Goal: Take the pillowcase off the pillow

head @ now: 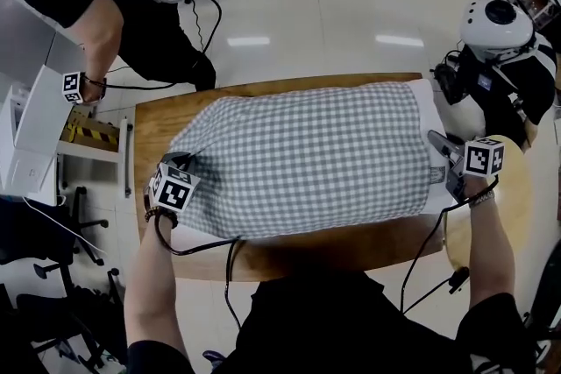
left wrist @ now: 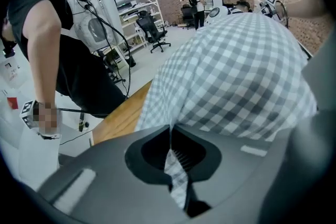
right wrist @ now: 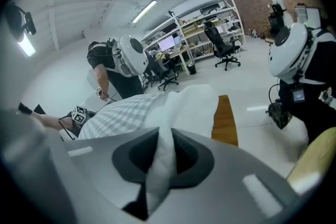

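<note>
A grey-and-white checked pillowcase (head: 307, 158) covers a pillow lying across the wooden table (head: 342, 248). The bare white pillow (head: 436, 140) sticks out of the case's open right end. At the case's left end my left gripper (head: 180, 166) is shut on a pinch of checked fabric (left wrist: 178, 176), which runs between its pads. My right gripper (head: 447, 162) has closed on the white pillow end (right wrist: 160, 165), whose fabric is squeezed between its jaws. The checked case (right wrist: 118, 115) lies to the left beyond it in the right gripper view.
A person in black (head: 96, 4) bends at the table's far left corner beside a white shelf unit (head: 35, 118). A white-headed robot (head: 498, 57) stands at the right. A round wooden stool (head: 508, 206) sits by my right arm. Cables hang off the near edge.
</note>
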Action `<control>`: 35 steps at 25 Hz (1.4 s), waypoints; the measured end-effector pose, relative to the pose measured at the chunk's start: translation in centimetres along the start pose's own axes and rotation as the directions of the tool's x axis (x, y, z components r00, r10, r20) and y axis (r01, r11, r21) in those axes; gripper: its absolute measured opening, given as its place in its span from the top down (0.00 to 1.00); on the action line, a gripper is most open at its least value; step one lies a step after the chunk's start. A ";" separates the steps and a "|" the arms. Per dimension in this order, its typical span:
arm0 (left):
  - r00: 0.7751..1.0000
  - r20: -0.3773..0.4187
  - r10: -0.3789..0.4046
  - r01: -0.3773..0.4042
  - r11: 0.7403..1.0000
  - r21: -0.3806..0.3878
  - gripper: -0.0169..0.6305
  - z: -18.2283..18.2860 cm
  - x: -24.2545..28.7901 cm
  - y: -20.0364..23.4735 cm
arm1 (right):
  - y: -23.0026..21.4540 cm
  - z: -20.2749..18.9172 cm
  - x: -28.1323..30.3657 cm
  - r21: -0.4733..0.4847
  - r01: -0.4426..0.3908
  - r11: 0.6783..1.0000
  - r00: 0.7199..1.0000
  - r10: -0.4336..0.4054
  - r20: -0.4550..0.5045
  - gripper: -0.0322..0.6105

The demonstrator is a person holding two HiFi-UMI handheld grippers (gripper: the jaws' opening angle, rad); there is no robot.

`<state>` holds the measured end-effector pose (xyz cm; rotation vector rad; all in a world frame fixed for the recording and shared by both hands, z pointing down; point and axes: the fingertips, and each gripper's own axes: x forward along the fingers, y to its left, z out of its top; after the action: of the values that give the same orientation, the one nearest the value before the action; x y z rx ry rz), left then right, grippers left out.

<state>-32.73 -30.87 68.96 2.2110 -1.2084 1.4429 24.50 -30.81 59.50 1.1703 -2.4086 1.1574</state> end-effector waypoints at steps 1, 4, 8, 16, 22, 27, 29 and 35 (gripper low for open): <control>1.000 0.005 0.018 -0.018 1.000 -0.008 0.97 -0.1 -0.6 0.6 | 0.1 0.1 -0.1 -0.010 0.013 1.000 1.000 -0.013 0.004 0.89; 0.998 0.010 0.066 -0.066 0.997 -0.032 0.97 -0.5 -2.0 2.4 | 0.7 0.5 -0.3 -0.043 0.053 0.998 0.999 -0.053 0.008 0.90; 0.992 0.030 0.120 -0.117 0.990 -0.079 0.97 -0.8 -3.7 3.8 | 1.1 0.9 -1.7 -0.076 0.092 0.993 0.996 -0.091 0.016 0.90; 0.979 0.065 0.195 -0.183 0.970 -0.158 0.97 -1.0 -6.6 3.9 | -0.2 0.6 -6.0 -0.103 0.145 0.984 0.988 -0.138 0.073 0.91; 0.973 0.081 0.218 -0.198 0.959 -0.204 0.96 -1.3 -8.1 3.9 | -0.4 0.6 -8.8 -0.107 0.181 0.978 0.980 -0.170 0.101 0.91; 0.977 0.084 0.195 -0.172 0.960 -0.220 0.96 -1.2 -7.7 3.4 | -0.7 0.3 -9.1 -0.097 0.192 0.977 0.979 -0.184 0.094 0.91; 0.982 0.091 0.167 -0.142 0.963 -0.231 0.96 -0.7 -7.1 2.6 | -0.8 0.1 -8.7 -0.101 0.191 0.976 0.980 -0.184 0.077 0.91; 0.985 0.146 0.088 -0.045 0.960 -0.277 0.96 0.9 -5.9 -0.5 | -1.3 -0.6 -7.4 -0.143 0.191 0.971 0.981 -0.188 0.041 0.84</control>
<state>-32.75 -28.06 63.63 2.1414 -1.4493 1.0626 30.24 -26.65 56.92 1.3406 -2.2962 0.8963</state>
